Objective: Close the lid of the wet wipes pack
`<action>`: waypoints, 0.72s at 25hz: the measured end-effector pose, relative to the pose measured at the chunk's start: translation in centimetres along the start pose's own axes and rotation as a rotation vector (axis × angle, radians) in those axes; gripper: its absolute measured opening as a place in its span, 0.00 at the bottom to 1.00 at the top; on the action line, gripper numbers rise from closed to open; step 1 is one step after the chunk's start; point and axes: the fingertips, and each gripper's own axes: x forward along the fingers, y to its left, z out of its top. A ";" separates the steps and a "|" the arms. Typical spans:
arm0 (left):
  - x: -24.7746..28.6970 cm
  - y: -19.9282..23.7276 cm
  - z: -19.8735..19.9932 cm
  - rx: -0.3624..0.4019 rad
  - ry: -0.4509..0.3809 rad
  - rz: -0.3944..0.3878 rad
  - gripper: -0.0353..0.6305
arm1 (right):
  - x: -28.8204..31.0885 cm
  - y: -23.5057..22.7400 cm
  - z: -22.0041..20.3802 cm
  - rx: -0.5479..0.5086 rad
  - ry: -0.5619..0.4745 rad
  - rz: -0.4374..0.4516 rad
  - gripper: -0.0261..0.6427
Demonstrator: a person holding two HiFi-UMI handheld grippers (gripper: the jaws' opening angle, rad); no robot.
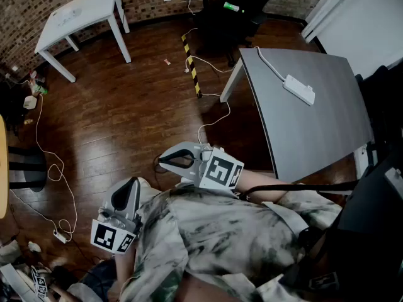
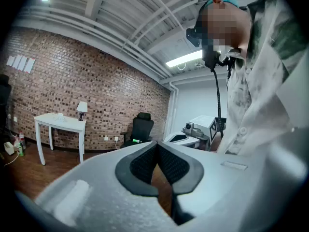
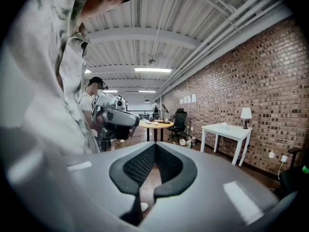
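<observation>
No wet wipes pack shows in any view. In the head view both grippers are held close to the person's body, above the wooden floor. My left gripper (image 1: 128,185) is at the lower left, its marker cube (image 1: 112,236) below it. My right gripper (image 1: 160,160) points left, with its marker cube (image 1: 220,170) beside the sleeve. In the left gripper view the left gripper (image 2: 157,144) has its jaw tips touching, nothing between them. The right gripper (image 3: 155,146) in its own view is likewise shut and empty.
A grey table (image 1: 315,124) stands to the right with a white power strip (image 1: 298,89) on it. A white table (image 1: 82,11) is at the far left, a black chair (image 1: 239,5) at the back. Cables (image 1: 53,175) trail over the floor near striped tape (image 1: 191,65).
</observation>
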 end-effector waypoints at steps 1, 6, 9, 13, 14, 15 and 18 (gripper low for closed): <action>-0.1 0.4 0.0 -0.002 0.001 -0.002 0.05 | 0.4 -0.2 0.0 -0.007 -0.001 0.001 0.04; -0.2 3.1 0.1 -0.010 0.001 -0.011 0.05 | 2.5 -1.7 0.1 -0.029 0.000 -0.014 0.04; -0.3 5.2 0.4 -0.009 0.000 -0.028 0.05 | 4.2 -2.4 0.5 -0.005 0.013 -0.033 0.04; -0.6 8.3 1.0 -0.010 -0.016 -0.036 0.05 | 6.6 -3.4 1.0 -0.017 0.032 -0.031 0.04; -0.7 9.1 1.1 -0.008 -0.021 -0.038 0.05 | 7.2 -3.8 1.2 -0.022 0.034 -0.034 0.04; -0.8 10.1 1.3 -0.007 -0.024 -0.041 0.05 | 7.8 -4.2 1.4 -0.026 0.040 -0.040 0.04; -1.3 13.6 1.5 -0.016 -0.026 -0.039 0.05 | 10.6 -5.8 2.2 -0.030 0.048 -0.054 0.04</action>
